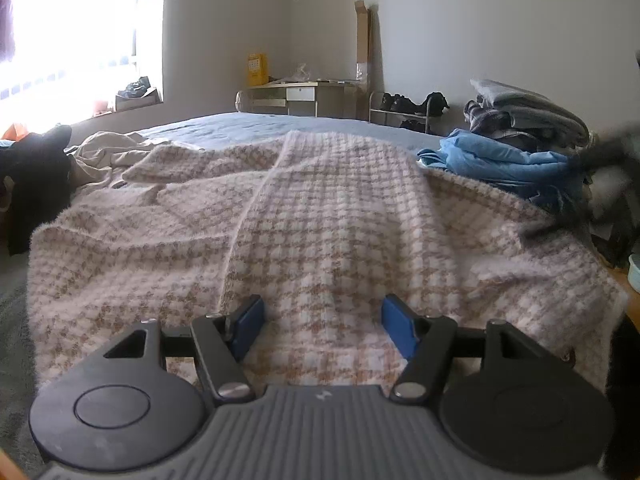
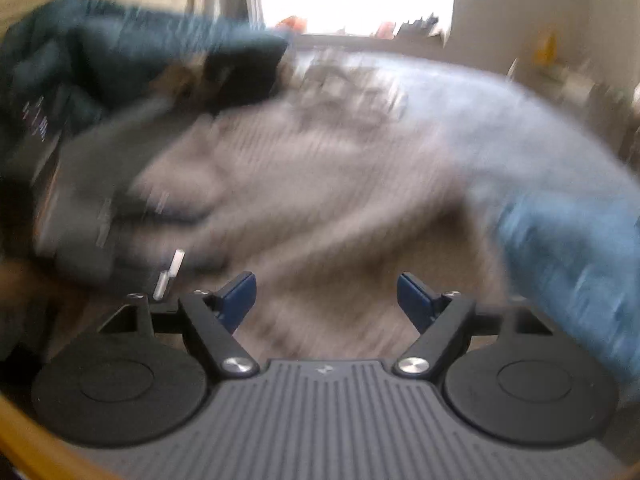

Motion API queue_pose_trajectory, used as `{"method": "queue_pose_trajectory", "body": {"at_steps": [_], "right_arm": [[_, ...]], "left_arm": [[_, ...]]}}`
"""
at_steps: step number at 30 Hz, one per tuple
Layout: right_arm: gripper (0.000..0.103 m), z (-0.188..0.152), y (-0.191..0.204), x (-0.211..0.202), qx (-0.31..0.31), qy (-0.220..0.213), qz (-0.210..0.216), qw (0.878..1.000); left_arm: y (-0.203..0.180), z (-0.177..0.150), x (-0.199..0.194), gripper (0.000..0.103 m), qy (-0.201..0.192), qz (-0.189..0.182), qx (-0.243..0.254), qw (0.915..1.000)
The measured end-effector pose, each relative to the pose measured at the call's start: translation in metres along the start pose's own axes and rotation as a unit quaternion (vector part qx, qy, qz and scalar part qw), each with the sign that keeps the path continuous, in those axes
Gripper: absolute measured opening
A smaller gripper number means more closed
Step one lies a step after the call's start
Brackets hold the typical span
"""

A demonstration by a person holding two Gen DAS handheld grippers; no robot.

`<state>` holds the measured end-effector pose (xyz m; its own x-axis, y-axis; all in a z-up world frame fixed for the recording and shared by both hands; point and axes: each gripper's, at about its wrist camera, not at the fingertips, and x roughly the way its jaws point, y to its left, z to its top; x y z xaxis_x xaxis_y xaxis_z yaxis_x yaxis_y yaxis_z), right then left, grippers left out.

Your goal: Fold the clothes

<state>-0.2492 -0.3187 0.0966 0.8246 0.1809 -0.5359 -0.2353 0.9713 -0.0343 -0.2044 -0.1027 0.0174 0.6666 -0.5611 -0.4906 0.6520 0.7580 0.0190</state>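
A pink and tan checked knit sweater (image 1: 320, 216) lies spread across the bed, with one sleeve folded over its middle. My left gripper (image 1: 323, 322) hovers open just above the sweater's near hem, with its blue pads apart and nothing between them. The right wrist view is heavily motion-blurred. In it my right gripper (image 2: 326, 300) stands open over the same pale sweater (image 2: 288, 200), holding nothing. A blurred dark shape at the right edge of the left wrist view sits over the sweater's right side.
A stack of folded clothes (image 1: 520, 136), blue and grey, sits on the bed's right side. A beige garment (image 1: 104, 152) and a dark one (image 1: 36, 176) lie at left. The blue bedsheet (image 1: 256, 128) shows beyond. A desk (image 1: 300, 96) and a shoe rack (image 1: 408, 110) stand by the far wall.
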Motion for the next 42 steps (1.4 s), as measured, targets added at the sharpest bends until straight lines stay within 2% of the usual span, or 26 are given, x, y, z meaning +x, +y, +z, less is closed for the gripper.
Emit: {"method": "queue_pose_trajectory", "body": {"at_steps": [2, 4, 8, 9, 11, 14, 16, 20, 22, 24, 26, 27, 31, 34, 35, 37, 39, 42], "right_arm": [[0.079, 0.014, -0.005, 0.021, 0.002, -0.024, -0.012, 1.0], [0.079, 0.021, -0.012, 0.054, 0.005, -0.02, -0.018, 1.0], [0.082, 0.005, -0.034, 0.124, 0.039, 0.067, -0.036, 0.996], [0.083, -0.001, -0.039, 0.134, 0.053, 0.075, -0.034, 0.995], [0.083, -0.006, -0.043, 0.134, 0.062, 0.068, -0.027, 0.995], [0.083, 0.002, -0.039, 0.134, 0.038, 0.086, -0.033, 0.995], [0.083, 0.013, -0.043, 0.128, 0.049, 0.091, -0.038, 0.994], [0.084, 0.036, -0.047, 0.109, 0.057, 0.029, -0.036, 0.997], [0.084, 0.04, -0.049, 0.119, 0.052, 0.016, -0.029, 0.998], [0.086, 0.036, -0.052, 0.148, 0.041, 0.041, -0.038, 0.998], [0.094, 0.026, -0.049, 0.169, 0.024, 0.056, -0.051, 0.997], [0.093, 0.021, -0.046, 0.178, 0.015, 0.06, -0.057, 0.996], [0.092, 0.018, -0.04, 0.179, -0.003, 0.054, -0.074, 0.996], [0.093, 0.014, -0.046, 0.175, 0.013, 0.041, -0.058, 0.997], [0.093, 0.013, -0.047, 0.173, 0.016, 0.038, -0.055, 0.998], [0.093, 0.015, -0.044, 0.173, 0.016, 0.032, -0.055, 0.998], [0.093, 0.014, -0.044, 0.172, 0.02, 0.026, -0.053, 0.998], [0.093, 0.011, -0.046, 0.17, 0.031, 0.014, -0.045, 0.998]], "left_arm": [[0.001, -0.001, 0.003, 0.067, -0.002, 0.001, -0.001, 1.0], [0.001, -0.002, 0.003, 0.067, -0.002, 0.002, -0.001, 1.0], [0.001, -0.002, 0.004, 0.067, -0.003, 0.002, -0.002, 1.0], [0.001, -0.002, 0.005, 0.067, -0.003, 0.002, -0.003, 1.0], [0.001, -0.002, 0.005, 0.067, -0.004, 0.001, -0.003, 1.0], [0.002, -0.003, 0.004, 0.067, -0.006, 0.0, -0.005, 1.0], [0.002, -0.003, 0.004, 0.067, -0.006, -0.001, -0.006, 1.0], [0.005, -0.004, 0.009, 0.067, -0.007, -0.002, -0.007, 0.9999], [0.005, -0.004, 0.008, 0.067, -0.007, -0.002, -0.007, 0.9999], [0.004, -0.004, 0.006, 0.067, -0.007, -0.002, -0.007, 0.9999], [0.004, -0.003, 0.006, 0.067, -0.006, -0.001, -0.007, 1.0], [0.004, -0.003, 0.007, 0.068, -0.004, -0.001, -0.007, 1.0], [0.006, 0.0, 0.006, 0.068, 0.002, -0.006, -0.013, 0.9999], [0.004, 0.015, -0.003, 0.069, 0.025, -0.011, -0.024, 0.9993], [0.005, 0.022, -0.011, 0.069, 0.021, -0.018, -0.035, 0.999], [0.01, 0.039, -0.032, 0.069, -0.006, -0.039, -0.068, 0.9969], [0.022, 0.061, -0.053, 0.072, -0.046, -0.057, -0.109, 0.9913], [0.044, 0.109, -0.044, 0.069, -0.048, -0.061, -0.13, 0.9885]]}}
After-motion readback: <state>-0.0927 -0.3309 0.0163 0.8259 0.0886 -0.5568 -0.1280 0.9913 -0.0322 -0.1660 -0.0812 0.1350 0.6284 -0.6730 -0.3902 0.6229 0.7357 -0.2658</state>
